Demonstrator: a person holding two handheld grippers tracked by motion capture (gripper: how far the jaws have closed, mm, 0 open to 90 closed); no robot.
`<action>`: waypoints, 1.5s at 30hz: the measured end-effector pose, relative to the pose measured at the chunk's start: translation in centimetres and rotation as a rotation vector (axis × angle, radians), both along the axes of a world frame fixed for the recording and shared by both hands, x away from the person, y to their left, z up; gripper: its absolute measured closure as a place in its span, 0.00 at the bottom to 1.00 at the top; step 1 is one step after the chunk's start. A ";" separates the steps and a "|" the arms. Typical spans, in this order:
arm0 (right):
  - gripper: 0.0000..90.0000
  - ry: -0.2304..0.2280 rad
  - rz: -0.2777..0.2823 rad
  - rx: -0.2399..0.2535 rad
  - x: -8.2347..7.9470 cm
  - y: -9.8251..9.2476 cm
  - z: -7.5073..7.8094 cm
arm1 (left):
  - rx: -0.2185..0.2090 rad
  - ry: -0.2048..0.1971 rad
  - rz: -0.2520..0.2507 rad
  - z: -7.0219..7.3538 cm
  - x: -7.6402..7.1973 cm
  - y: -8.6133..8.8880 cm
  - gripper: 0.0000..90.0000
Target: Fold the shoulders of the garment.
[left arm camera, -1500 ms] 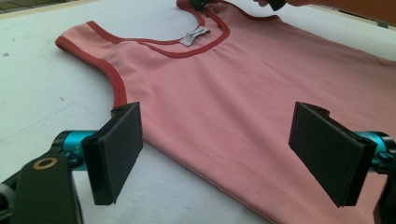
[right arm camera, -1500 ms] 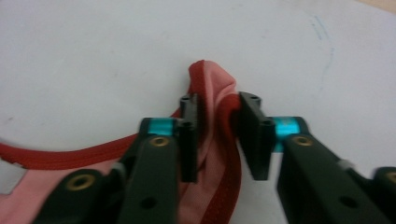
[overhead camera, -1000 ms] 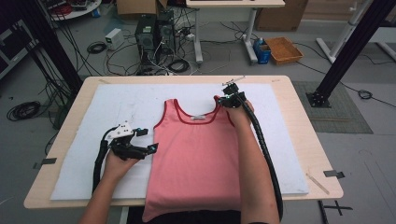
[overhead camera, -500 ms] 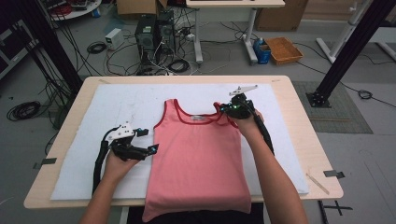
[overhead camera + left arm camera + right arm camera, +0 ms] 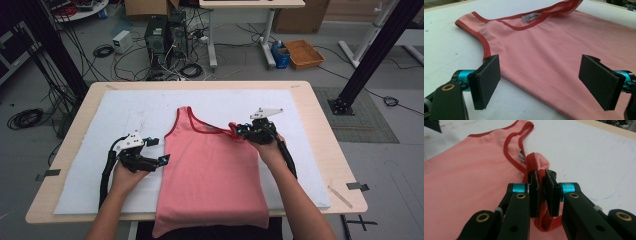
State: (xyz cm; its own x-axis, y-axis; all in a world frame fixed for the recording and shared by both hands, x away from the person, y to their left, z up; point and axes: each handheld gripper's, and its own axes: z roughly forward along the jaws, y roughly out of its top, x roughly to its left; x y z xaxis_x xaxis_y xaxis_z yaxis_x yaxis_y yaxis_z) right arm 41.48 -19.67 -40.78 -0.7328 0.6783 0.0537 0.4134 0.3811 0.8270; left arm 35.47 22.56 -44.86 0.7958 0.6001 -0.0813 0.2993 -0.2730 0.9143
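Note:
A pink tank top (image 5: 212,170) with red trim lies flat on the white mat (image 5: 300,115), its hem hanging over the near table edge. My right gripper (image 5: 239,131) is shut on the top's right shoulder strap (image 5: 537,162), which is bunched and lifted between the pads. In the right gripper view the red strap (image 5: 546,220) runs through the closed jaws. My left gripper (image 5: 162,151) rests at the top's left side edge, open, its pads (image 5: 486,77) standing wide apart over the fabric (image 5: 544,57) below the armhole.
The mat covers a wooden table (image 5: 330,165). Tape pieces (image 5: 357,186) sit at the table's near corners. Behind the table stand computer towers (image 5: 165,35), cables and a black frame post (image 5: 370,55).
My right gripper has carried the shoulder strap from the far right of the top toward the near side and inward, folding that corner over. The left gripper has stayed put.

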 end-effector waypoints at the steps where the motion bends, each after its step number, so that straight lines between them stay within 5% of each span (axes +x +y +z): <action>1: 0.92 -0.001 0.004 0.007 -0.4 0.0 -0.1 | -0.002 0.000 -0.001 0.0 0.0 0.0 0.20; 14: 0.92 -0.025 0.014 0.006 -3.5 0.2 -2.2 | 0.003 0.000 0.004 0.0 0.0 -0.1 0.20; 21: 0.86 -0.016 0.032 -0.037 -4.7 0.4 -3.1 | 0.014 -0.007 0.001 0.0 -0.1 -0.2 0.20; 34: 0.80 -0.028 0.066 -0.055 -7.1 -1.4 -3.4 | 0.012 -0.004 0.001 0.0 0.0 -0.1 0.20; 39: 0.63 -0.047 0.062 0.007 -7.3 -2.0 -2.4 | 0.014 -0.005 0.002 0.0 0.0 -0.2 0.20; 42: 0.60 -0.078 0.049 0.063 -7.0 -2.2 -1.3 | 0.012 -0.002 0.003 0.0 0.0 -0.1 0.20; 45: 0.61 -0.099 0.053 0.062 -6.7 -1.9 -1.0 | 0.009 0.001 0.006 0.0 0.0 -0.1 0.20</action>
State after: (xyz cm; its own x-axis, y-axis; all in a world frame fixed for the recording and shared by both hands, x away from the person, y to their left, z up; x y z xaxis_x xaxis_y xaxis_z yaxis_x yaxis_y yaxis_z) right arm 34.78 -21.58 -41.81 -0.7716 0.6358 0.0199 0.3088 0.3471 0.8855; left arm 35.46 22.42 -44.87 0.7923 0.6053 -0.0766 0.3014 -0.2792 0.9117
